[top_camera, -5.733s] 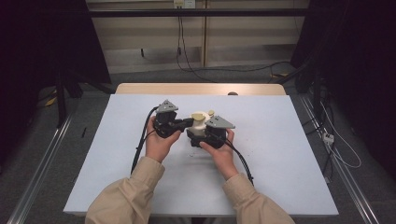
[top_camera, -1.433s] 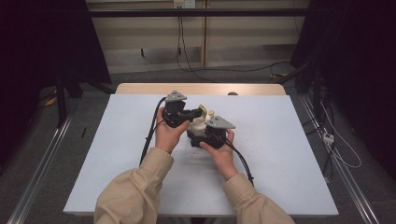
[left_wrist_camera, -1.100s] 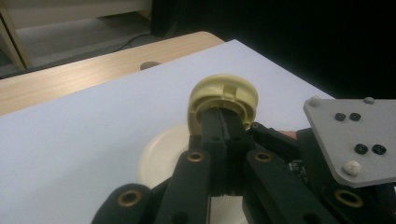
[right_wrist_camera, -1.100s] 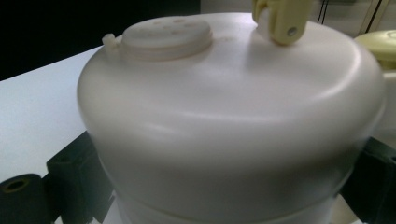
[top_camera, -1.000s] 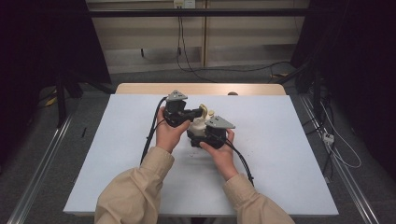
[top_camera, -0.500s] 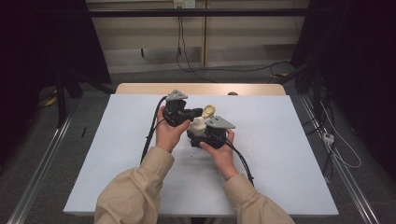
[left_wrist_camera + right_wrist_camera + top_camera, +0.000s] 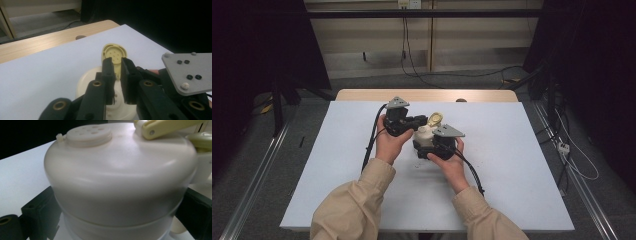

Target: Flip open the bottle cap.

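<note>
1. Your right claw (image 7: 424, 148) has its jaws pressed against both sides of the cream shaker jar (image 7: 425, 136), just under the domed lid, where the wall is smooth and rounded. I judge that if you pull hard on the flap with the other hand, the jar could twist or slide out between those jaws and tip onto the white tabletop (image 7: 512, 165). It stands near the tabletop's middle, so it would probably stay on.

2. Your left claw (image 7: 117, 65) is nearly closed, pinching the yellow flip cap (image 7: 113, 52), which stands raised above the lid. The jaws bite only its lower part, near the hinge. Levering it further back could strain or snap the hinge, or let the thin flap slip out of the pinch; that is my reading, not something shown.

3. With the flap up, the perforated sifter disc (image 7: 88, 132) on the lid lies uncovered. I cannot tell whether the jar holds anything. If it does, any tilt toward that side could scatter the contents over the tabletop.

4. The two claws work close together, the grey plate (image 7: 190, 72) of the right one just beside the left jaws. A sudden release on either side could knock them into each other.
</note>
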### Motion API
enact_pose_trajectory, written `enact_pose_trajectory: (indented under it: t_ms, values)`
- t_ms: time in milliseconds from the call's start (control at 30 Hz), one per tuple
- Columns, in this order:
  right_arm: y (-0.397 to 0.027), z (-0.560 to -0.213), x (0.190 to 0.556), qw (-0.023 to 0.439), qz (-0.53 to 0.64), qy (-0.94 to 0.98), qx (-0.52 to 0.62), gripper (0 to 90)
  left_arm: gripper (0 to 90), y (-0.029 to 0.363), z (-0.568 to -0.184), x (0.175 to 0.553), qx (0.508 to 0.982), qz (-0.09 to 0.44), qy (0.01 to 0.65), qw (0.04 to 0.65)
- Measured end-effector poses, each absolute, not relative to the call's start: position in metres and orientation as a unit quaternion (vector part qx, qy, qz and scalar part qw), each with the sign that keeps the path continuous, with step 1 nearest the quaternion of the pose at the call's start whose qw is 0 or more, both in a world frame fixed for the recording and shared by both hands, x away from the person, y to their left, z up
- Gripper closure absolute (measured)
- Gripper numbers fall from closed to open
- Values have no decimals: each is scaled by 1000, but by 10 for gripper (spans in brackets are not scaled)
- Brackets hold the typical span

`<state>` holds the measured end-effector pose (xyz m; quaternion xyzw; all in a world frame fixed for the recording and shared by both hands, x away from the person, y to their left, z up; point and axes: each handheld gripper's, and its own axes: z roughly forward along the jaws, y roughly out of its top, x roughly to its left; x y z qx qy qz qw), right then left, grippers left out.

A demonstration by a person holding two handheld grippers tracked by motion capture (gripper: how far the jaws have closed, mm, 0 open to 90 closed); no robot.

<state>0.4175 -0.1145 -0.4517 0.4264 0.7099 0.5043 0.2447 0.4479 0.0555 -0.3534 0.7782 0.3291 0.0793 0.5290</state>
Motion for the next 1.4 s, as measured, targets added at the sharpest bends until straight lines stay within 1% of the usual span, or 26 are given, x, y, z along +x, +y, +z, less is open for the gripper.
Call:
enact_pose_trajectory:
  t_ms: [167, 200, 267, 367, 433, 533, 667, 1000, 1400]
  values:
    - [-117, -453, 416, 228, 491, 722, 431, 22, 628, 59, -353, 444, 779, 71, 327, 530]
    - [-118, -453, 415, 228, 492, 722, 430, 29, 606, 61, -353, 442, 781, 72, 325, 529]
    - [-120, -454, 412, 227, 491, 726, 425, 31, 516, 64, -354, 440, 782, 72, 326, 525]
    - [-125, -455, 407, 226, 485, 729, 426, 29, 430, 71, -356, 437, 783, 72, 331, 522]
    - [-129, -454, 404, 226, 487, 728, 426, 31, 397, 76, -359, 434, 781, 70, 331, 525]
    - [-134, -451, 398, 229, 488, 732, 418, 35, 317, 84, -363, 431, 782, 73, 334, 521]
    - [-139, -449, 389, 230, 488, 734, 414, 51, 245, 94, -369, 427, 783, 80, 335, 517]
    - [-149, -446, 374, 217, 495, 736, 408, 43, 155, 122, -384, 412, 788, 91, 338, 507]
    - [-161, -443, 353, 217, 501, 738, 397, 44, 139, 153, -403, 396, 785, 92, 350, 503]
